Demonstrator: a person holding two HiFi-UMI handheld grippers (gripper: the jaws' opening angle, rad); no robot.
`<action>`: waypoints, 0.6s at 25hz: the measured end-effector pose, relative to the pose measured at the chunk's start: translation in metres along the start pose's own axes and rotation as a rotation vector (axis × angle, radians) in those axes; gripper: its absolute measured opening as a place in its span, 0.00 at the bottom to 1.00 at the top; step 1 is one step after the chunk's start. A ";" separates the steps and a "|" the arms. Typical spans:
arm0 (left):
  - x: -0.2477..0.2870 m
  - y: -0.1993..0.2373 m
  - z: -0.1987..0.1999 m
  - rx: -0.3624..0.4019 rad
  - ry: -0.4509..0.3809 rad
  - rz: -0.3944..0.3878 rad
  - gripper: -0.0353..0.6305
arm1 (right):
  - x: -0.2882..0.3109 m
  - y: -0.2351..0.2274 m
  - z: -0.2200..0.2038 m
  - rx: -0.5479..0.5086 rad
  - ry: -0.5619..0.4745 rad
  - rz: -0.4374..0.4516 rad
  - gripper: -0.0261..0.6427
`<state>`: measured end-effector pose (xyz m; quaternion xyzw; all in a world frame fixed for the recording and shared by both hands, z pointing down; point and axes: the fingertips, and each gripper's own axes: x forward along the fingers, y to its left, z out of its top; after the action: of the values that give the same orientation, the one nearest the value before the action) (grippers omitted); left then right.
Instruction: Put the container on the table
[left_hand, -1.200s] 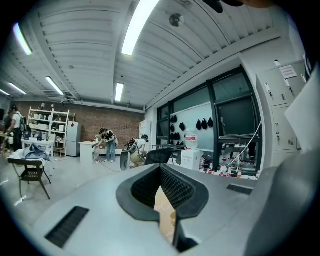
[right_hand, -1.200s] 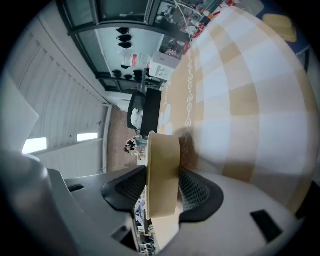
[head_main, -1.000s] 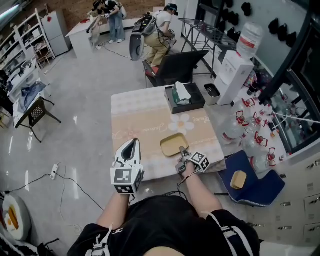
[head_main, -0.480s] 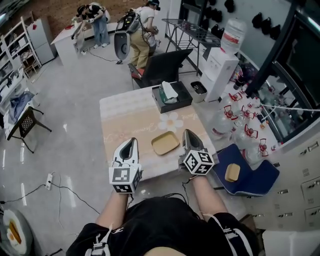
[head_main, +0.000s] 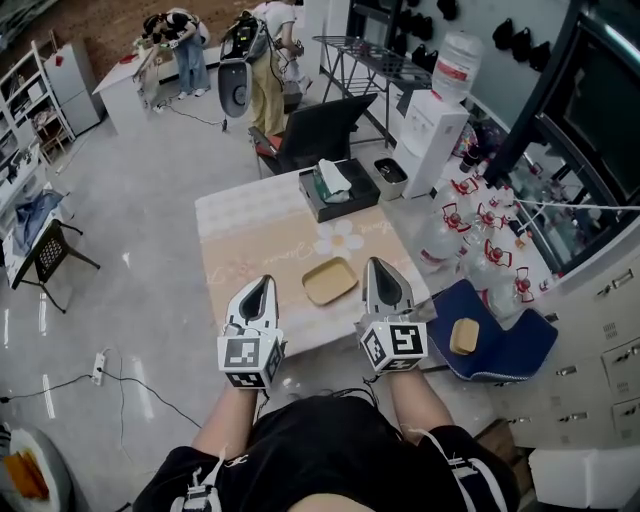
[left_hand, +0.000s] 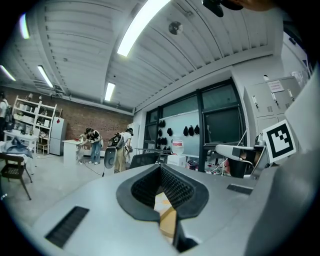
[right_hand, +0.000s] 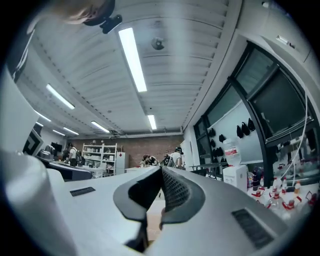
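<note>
The container (head_main: 330, 281), a shallow yellow rectangular tray, lies flat on the beige tablecloth of the table (head_main: 250, 240), near its front edge. Nothing touches it. My left gripper (head_main: 263, 282) is held level above the front edge, left of the tray, shut and empty. My right gripper (head_main: 378, 263) hovers level to the tray's right, well above the table, also shut with nothing in it. In the left gripper view the left gripper (left_hand: 161, 167) shows its jaws met, and the right gripper view shows the same for the right gripper (right_hand: 161, 170).
A black box with tissues (head_main: 340, 190) stands at the table's far edge, a black chair (head_main: 318, 128) behind it. To the right are a water dispenser (head_main: 430, 125), red-capped bottles (head_main: 480, 250) and a blue seat (head_main: 505, 350) bearing a second yellow container (head_main: 463, 336). People (head_main: 265, 60) work far back.
My right gripper let go of the tray's near edge, rose and rolled upright beside the left one, its jaws now shut. The tray stayed on the table. The left gripper barely moved.
</note>
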<state>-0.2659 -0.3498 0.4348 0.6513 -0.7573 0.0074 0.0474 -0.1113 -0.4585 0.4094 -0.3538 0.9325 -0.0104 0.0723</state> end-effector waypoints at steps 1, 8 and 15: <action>0.000 0.000 -0.001 -0.001 0.002 -0.006 0.07 | 0.000 0.002 -0.003 -0.010 0.006 -0.002 0.06; -0.004 0.003 0.000 0.002 -0.008 -0.010 0.07 | 0.000 0.015 -0.010 -0.037 0.030 0.005 0.06; -0.004 0.009 0.008 0.005 -0.021 -0.013 0.07 | 0.005 0.015 -0.017 0.008 0.046 -0.007 0.06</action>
<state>-0.2748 -0.3453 0.4266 0.6563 -0.7535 0.0021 0.0381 -0.1277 -0.4511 0.4243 -0.3563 0.9327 -0.0224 0.0519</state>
